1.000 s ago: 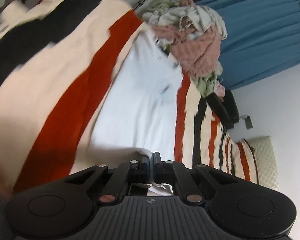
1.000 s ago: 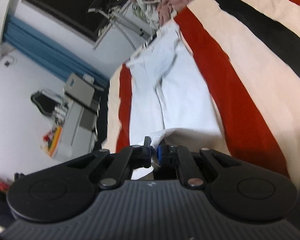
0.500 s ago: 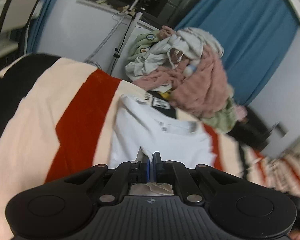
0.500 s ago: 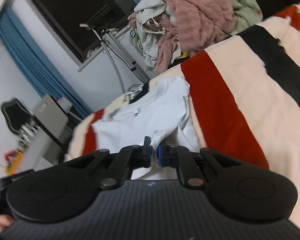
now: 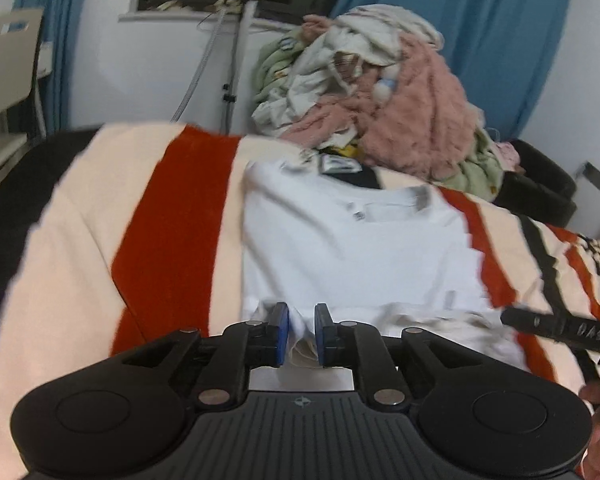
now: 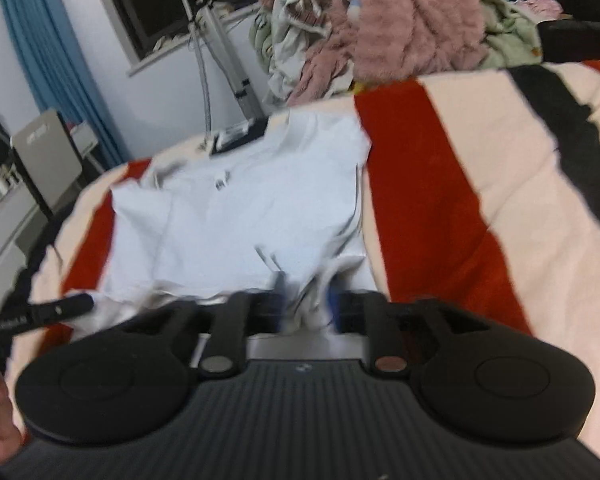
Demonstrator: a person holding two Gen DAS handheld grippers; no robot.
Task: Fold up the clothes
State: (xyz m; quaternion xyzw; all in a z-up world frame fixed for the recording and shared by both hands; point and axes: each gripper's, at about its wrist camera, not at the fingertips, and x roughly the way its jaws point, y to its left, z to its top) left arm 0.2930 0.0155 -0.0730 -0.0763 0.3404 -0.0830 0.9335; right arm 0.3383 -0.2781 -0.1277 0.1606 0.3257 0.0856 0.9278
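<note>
Blanket: striped cream, red and black, covers the whole work surface. Curtain: blue, on the wall behind the blanket. Clothes pile: pink, white and green garments heaped at the blanket's far edge. Shirt: white, lying on the blanket with its collar toward the clothes pile and its near hem doubled up in a loose, rumpled fold; a dark tagged item peeks out just beyond the collar. Stand: metal pole, behind the blanket, beside the clothes pile. Left gripper: at the shirt's near left hem, jaws slightly parted, cloth between them but not pinched. Right gripper: at the shirt's near right hem, blurred, jaws parted with bunched cloth between; whether they touch it cannot be told.
</note>
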